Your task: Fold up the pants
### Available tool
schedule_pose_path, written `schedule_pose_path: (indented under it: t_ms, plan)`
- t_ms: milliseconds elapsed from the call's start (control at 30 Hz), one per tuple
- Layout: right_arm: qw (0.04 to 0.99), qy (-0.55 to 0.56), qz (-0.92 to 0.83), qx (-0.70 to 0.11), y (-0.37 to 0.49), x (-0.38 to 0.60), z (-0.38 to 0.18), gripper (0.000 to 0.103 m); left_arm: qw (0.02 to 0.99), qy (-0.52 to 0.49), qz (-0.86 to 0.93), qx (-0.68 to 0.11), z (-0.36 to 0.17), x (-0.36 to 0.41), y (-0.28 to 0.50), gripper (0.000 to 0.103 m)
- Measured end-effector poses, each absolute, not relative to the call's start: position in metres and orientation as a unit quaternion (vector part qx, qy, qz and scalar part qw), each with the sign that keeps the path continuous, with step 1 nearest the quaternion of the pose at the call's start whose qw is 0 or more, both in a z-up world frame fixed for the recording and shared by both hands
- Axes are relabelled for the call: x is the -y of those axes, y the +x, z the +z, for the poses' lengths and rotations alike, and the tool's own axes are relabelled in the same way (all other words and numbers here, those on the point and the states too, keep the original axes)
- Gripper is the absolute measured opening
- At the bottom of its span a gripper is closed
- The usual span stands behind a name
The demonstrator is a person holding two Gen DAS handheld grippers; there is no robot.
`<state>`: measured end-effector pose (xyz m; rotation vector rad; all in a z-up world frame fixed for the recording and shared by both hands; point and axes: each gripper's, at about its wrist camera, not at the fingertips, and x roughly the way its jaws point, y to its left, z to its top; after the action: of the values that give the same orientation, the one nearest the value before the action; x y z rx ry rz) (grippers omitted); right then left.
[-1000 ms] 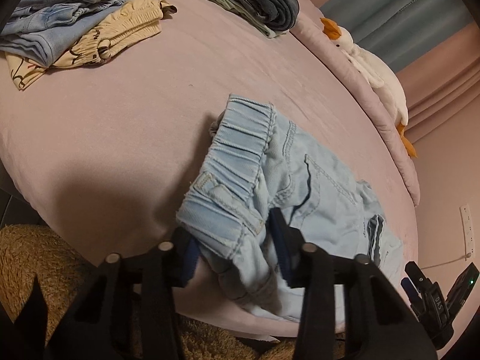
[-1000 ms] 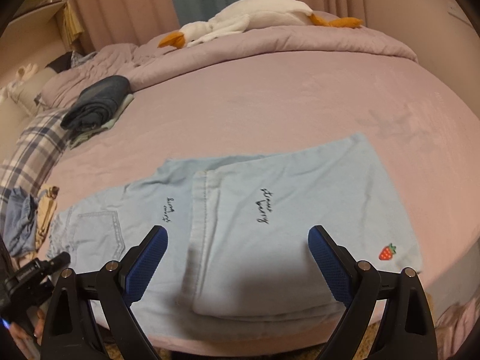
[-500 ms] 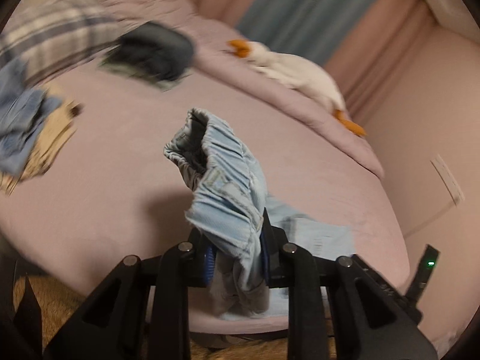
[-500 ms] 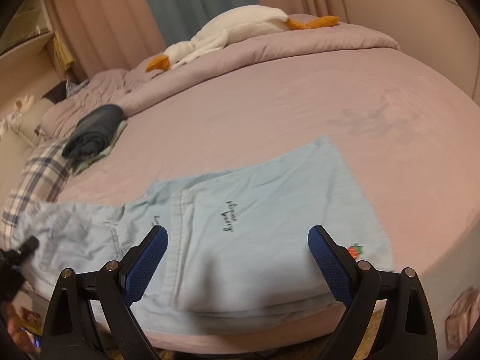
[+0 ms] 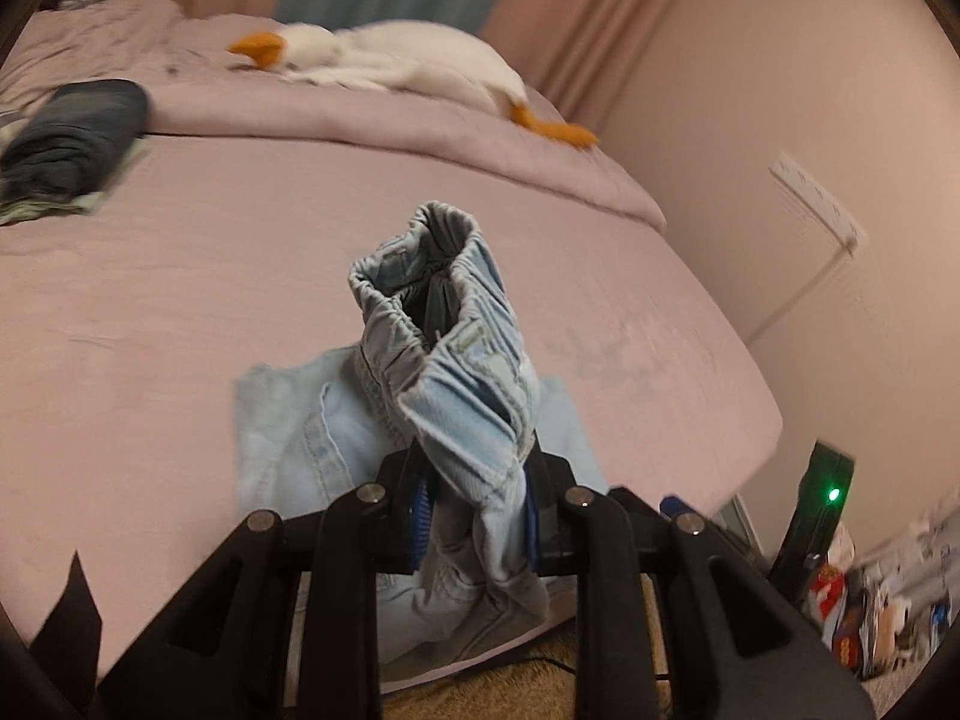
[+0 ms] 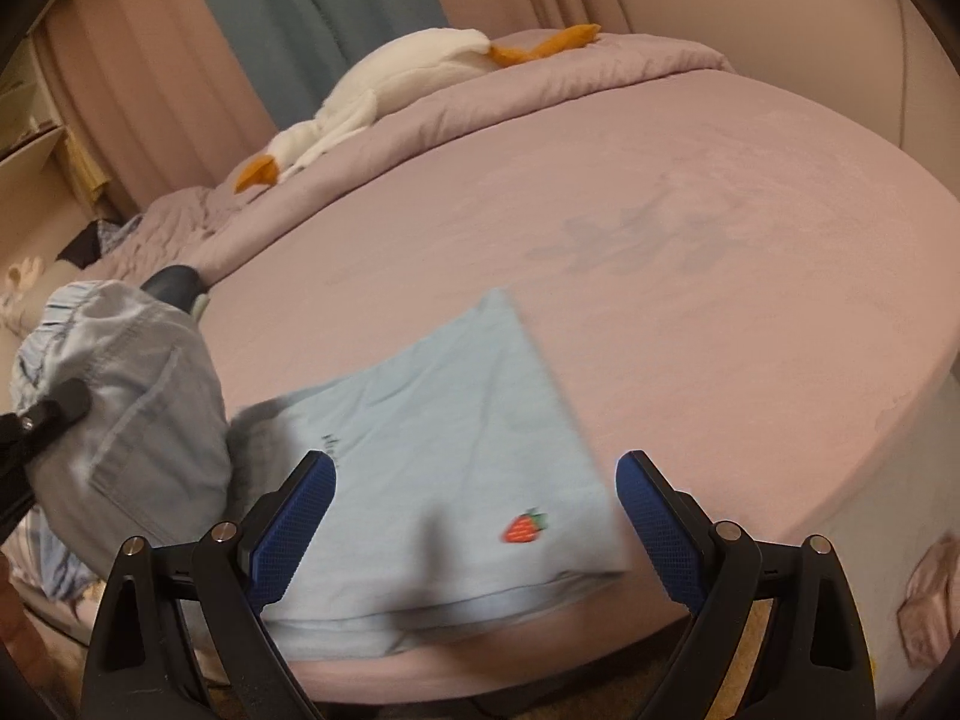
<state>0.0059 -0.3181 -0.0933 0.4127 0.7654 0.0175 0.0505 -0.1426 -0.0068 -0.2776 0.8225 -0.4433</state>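
Observation:
Light blue denim pants (image 5: 456, 372) lie on the pink bed (image 5: 180, 276). My left gripper (image 5: 474, 516) is shut on their elastic waistband and holds it lifted above the folded legs. In the right wrist view the folded legs (image 6: 444, 438) lie flat at the bed's near edge, with a small strawberry patch (image 6: 525, 527) on them, and the lifted waist end (image 6: 126, 420) hangs at the left. My right gripper (image 6: 474, 516) is open and empty, hovering over the leg end near the patch.
A white plush goose (image 6: 384, 102) lies on the rolled purple quilt (image 5: 360, 120) at the far side. A dark folded garment (image 5: 72, 138) sits at the left. A wall (image 5: 810, 120) stands to the right, and clutter (image 5: 870, 612) lies on the floor.
My left gripper closed on the waistband, lifted it and carried it over toward the leg end. The right gripper stayed open and shifted a little toward the leg end.

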Motion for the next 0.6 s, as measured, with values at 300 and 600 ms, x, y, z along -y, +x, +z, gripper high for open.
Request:
schedule_pose_path:
  t_ms: [300, 600]
  plan:
    - [0.899, 0.215, -0.006, -0.38, -0.007, 0.32, -0.103, 0.094, 0.825, -0.158, -0.31, -0.445, -0.048, 0.16, 0.056, 0.058]
    - [0.908, 0.202, 0.0, -0.367, -0.012, 0.312, -0.091, 0.094, 0.855, -0.213, -0.244, -0.406, -0.035, 0.072, 0.035, 0.08]
